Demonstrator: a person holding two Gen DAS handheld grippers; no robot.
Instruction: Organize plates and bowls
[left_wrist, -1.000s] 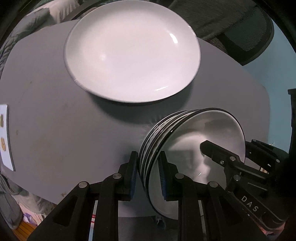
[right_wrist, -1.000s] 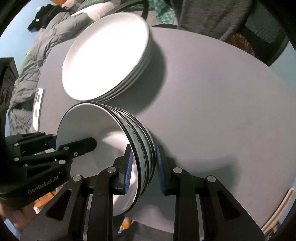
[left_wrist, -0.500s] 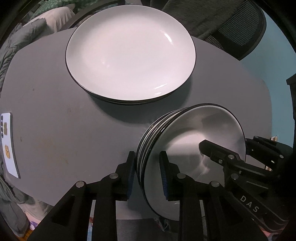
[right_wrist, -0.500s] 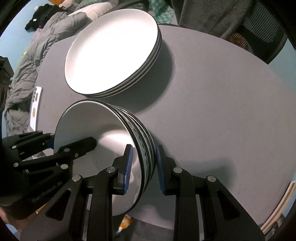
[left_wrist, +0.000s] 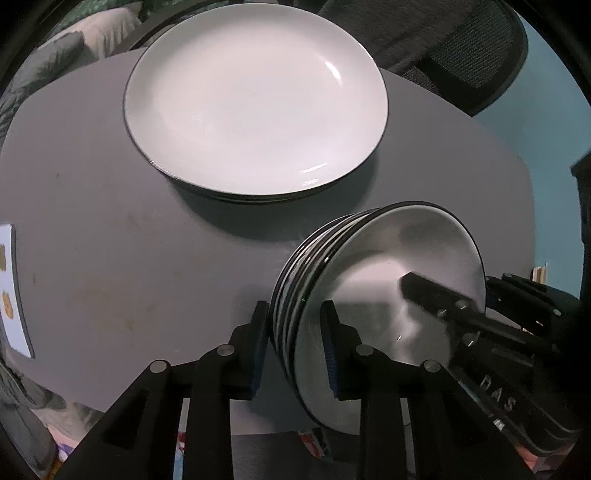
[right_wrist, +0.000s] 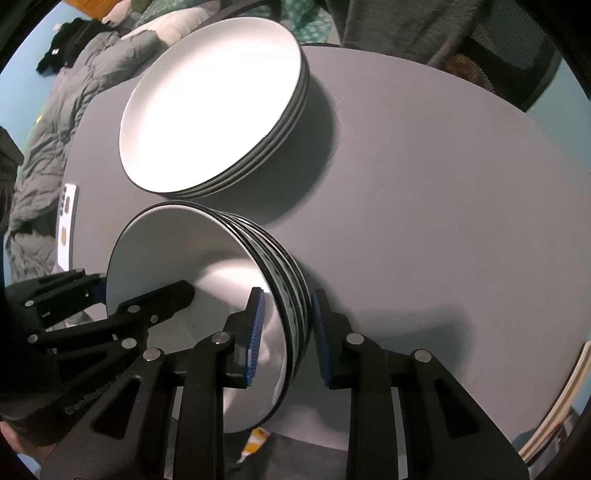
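Several nested bowls (left_wrist: 373, 295), white inside with dark rims, sit as one stack near the front edge of the grey table (left_wrist: 110, 240), and you straddle the stack's rim from opposite sides with both tools. Your left gripper (left_wrist: 293, 345) has one blue pad outside the stack wall and one inside the top bowl; its jaws are opening, and the inner pad shows a gap while the outer one lies close against the rims. Your right gripper (right_wrist: 284, 332) mirrors that on the far side, jaws closing around the layered rims but with daylight at both pads, so neither side reads as a firm clamp. Judge the stack as heavy, rigid, glazed and slick, and breakable; the bowls can slide against one another if tilted. Take hold low across all the rims at once, both sides level, not on the top bowl alone. Just behind the bowls, apart from them, rests a stack of white plates (right_wrist: 210, 114). A phone (right_wrist: 66, 225) lies at the table's left edge, and a mesh office chair (left_wrist: 476, 48) stands beyond.
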